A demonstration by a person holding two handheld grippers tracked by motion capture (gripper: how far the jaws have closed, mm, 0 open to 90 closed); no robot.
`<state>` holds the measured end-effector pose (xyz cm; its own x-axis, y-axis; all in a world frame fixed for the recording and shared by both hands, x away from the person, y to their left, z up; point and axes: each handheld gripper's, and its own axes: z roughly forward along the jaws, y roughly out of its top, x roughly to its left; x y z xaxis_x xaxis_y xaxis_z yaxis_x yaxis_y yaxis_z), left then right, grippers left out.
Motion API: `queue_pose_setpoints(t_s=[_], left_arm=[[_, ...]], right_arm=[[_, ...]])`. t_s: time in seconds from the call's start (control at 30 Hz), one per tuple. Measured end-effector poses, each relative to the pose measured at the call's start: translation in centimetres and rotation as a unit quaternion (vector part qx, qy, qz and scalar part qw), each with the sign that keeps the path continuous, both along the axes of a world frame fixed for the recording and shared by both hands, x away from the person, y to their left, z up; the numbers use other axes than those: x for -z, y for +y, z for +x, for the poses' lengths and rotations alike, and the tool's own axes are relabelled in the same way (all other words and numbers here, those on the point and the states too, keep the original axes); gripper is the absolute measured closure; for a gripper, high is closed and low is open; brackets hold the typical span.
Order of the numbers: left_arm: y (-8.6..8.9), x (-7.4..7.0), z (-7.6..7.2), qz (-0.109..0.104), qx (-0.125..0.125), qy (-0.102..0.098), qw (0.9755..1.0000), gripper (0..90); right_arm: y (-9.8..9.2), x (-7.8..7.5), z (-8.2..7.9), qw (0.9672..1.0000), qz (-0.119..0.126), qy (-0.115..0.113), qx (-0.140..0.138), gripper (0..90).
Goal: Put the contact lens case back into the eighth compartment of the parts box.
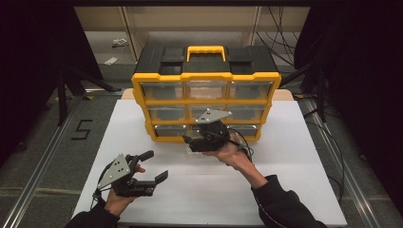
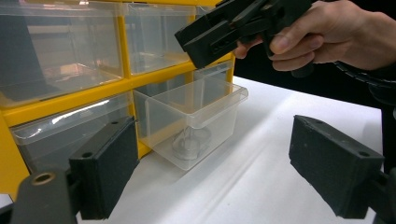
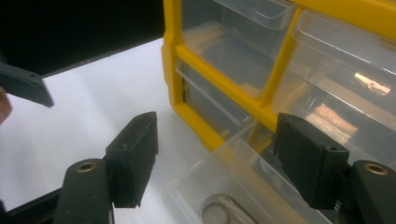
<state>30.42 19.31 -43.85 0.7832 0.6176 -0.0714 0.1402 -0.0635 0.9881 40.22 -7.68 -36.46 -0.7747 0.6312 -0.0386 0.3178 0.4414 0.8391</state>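
A yellow-and-black drawer cabinet (image 1: pixel 206 76) with clear plastic drawers stands at the back of the white table (image 1: pixel 285 156). Its bottom middle drawer (image 2: pixel 196 116) is pulled out onto the table, and a round silvery object (image 2: pixel 191 142) lies inside it. My right gripper (image 1: pixel 192 142) hovers just above this drawer (image 3: pixel 219 186) with its jaws open and nothing between them; the silvery object (image 3: pixel 224 207) lies below them. My left gripper (image 1: pixel 157 165) is held at the front left, open and empty, pointing toward the cabinet. The right gripper (image 2: pixel 191 39) appears above the drawer in the left gripper view.
The other drawers of the cabinet (image 3: pixel 205 70) are pushed in. A yellow handle (image 1: pixel 206 50) sits on the cabinet's top. White tabletop lies between the left gripper and the cabinet and along the right side. Dark stands and cables flank the table.
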Motion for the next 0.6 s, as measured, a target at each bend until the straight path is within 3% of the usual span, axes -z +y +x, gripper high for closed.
queue_pose_setpoints(t_s=[0.6], left_arm=[[0.0, 0.0, 0.0, 0.000, -0.001, -0.001, 1.0000, 15.5]], right_arm=[[-0.3, -0.5, -1.9, 0.9997, 0.006, -0.009, -0.022, 29.4]])
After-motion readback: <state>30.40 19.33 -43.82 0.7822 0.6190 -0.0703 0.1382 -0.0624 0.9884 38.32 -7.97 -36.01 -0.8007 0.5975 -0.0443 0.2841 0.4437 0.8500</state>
